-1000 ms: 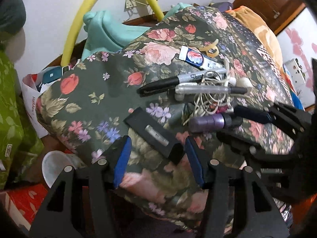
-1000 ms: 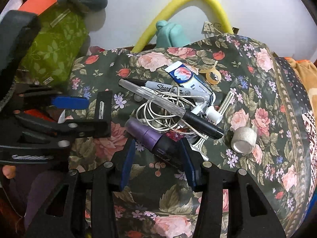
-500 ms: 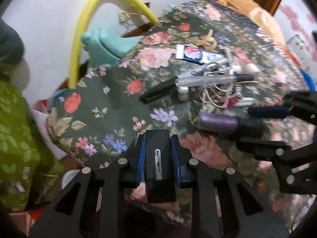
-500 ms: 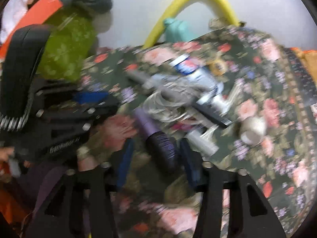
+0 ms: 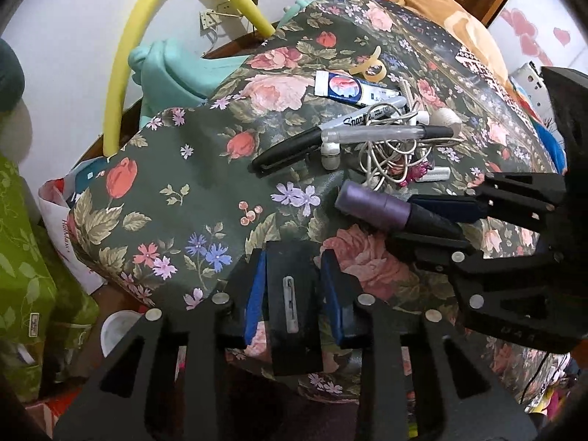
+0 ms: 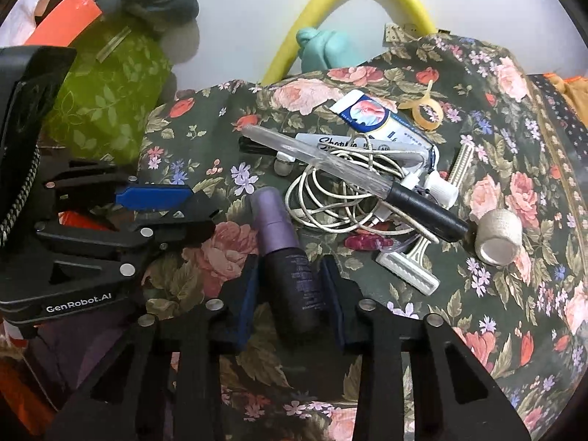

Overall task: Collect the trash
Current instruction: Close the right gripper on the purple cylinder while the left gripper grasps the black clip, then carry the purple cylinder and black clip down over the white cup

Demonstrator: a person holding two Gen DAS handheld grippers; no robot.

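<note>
A flat black case (image 5: 293, 301) is clamped between the blue-padded fingers (image 5: 255, 296) of the left gripper (image 5: 294, 294), at the near edge of the floral bedspread (image 5: 176, 198). A purple bottle (image 6: 290, 257) is grasped by the right gripper (image 6: 292, 294), lying on the bedspread just near of tangled white earphones (image 6: 330, 198), a Sharpie marker (image 6: 345, 145) and a razor (image 6: 415, 261).

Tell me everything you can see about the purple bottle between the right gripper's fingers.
The purple bottle is a slim cylinder, plastic by its look, with a matte lilac cap end and a darker, glossier purple body printed with fine text too small to read. It lies on its side on the floral cloth, cap pointing toward the tangled white cord. The right gripper straddles its body, blue pads on either side, seemingly closed on it.
</note>
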